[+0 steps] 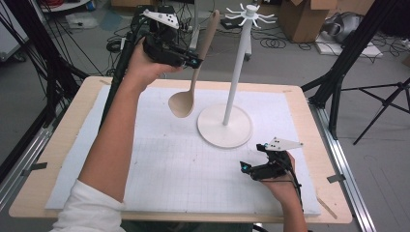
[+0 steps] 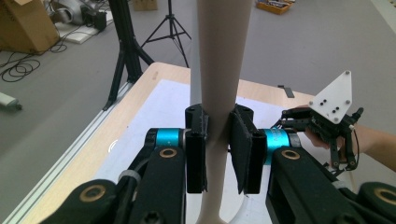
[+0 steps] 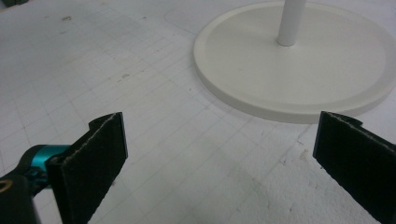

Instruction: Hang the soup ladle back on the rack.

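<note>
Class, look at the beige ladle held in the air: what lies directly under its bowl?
Under the ladle held by the left gripper lies only white gridded mat; the stand's round base sits beside it. The mat hides the tabletop there.

White stand (image 1: 235, 72) mid-mat, open mat (image 1: 169, 169) elsewhere

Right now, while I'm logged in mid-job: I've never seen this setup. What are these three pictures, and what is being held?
No robot here: a person holds a two-jaw gripper in each hand. The high view looks down on the table, covered by a white gridded mat. The other two pictures come from cameras riding on each gripper, looking along its black jaws. The left gripper is raised and shut on the handle of a beige ladle, bowl hanging down. Beside it stands a white hook stand on a round base. The right gripper sits low over the mat near that base, jaws wide open, holding nothing.
</note>
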A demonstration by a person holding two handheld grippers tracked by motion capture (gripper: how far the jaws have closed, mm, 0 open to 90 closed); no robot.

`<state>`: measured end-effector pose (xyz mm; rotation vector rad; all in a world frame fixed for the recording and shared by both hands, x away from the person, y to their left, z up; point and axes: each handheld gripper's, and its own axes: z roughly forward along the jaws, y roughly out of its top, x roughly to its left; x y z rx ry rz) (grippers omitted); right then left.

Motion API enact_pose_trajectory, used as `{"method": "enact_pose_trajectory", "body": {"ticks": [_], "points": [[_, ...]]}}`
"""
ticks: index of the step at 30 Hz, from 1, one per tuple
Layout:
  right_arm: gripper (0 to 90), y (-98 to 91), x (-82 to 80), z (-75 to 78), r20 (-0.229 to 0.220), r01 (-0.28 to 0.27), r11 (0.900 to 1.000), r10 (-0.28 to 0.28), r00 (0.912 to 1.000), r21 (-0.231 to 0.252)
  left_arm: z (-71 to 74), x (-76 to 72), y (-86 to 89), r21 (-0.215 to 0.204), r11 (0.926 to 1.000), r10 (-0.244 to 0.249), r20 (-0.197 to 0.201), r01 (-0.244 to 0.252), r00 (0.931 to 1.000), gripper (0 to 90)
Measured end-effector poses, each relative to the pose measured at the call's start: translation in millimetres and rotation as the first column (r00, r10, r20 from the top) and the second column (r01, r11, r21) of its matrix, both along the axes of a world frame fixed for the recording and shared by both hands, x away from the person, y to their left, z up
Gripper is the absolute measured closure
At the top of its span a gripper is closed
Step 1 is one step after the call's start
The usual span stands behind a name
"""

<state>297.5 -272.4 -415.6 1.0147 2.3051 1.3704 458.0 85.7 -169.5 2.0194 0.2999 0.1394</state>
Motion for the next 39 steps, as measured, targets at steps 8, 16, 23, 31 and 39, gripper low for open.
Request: {"method": "enact_pose_trajectory", "body": {"ticks": [8,16,23,31,39], "points": [[1.9,0.0,-0.5,0.3,0.001,-0.002,1.0,0.002,1.0,0.004,-1.2,4.8,-3.3,-0.003,1.0,-0.004,-0.012,0.004,0.9999,76.4],[1.9,1.3,-0.4,-0.7,-0.003,-0.002,1.0,0.002,1.0,-0.003,2.3,7.9,-7.7,0.018,0.9997,-0.018,-0.012,0.018,0.9998,76.4],[1.9,0.6,-0.7,-0.3,-0.003,-0.001,1.0,0.001,1.0,0.001,5.5,10.5,-14.8,0.038,0.999,-0.02,-0.015,0.021,0.9997,76.4],[1.9,1.4,-1.0,-0.4,0.002,-0.009,1.0,0.009,1.0,-0.001,6.4,12.2,-20.7,0.062,0.9977,-0.026,-0.02,0.028,0.9994,76.4],[1.9,1.9,-1.2,-0.5,-0.004,-0.007,1.0,0.007,1.0,-0.002,4.6,11.9,-24.9,0.068,0.9966,-0.044,-0.027,0.045,0.9987,76.4]]}}
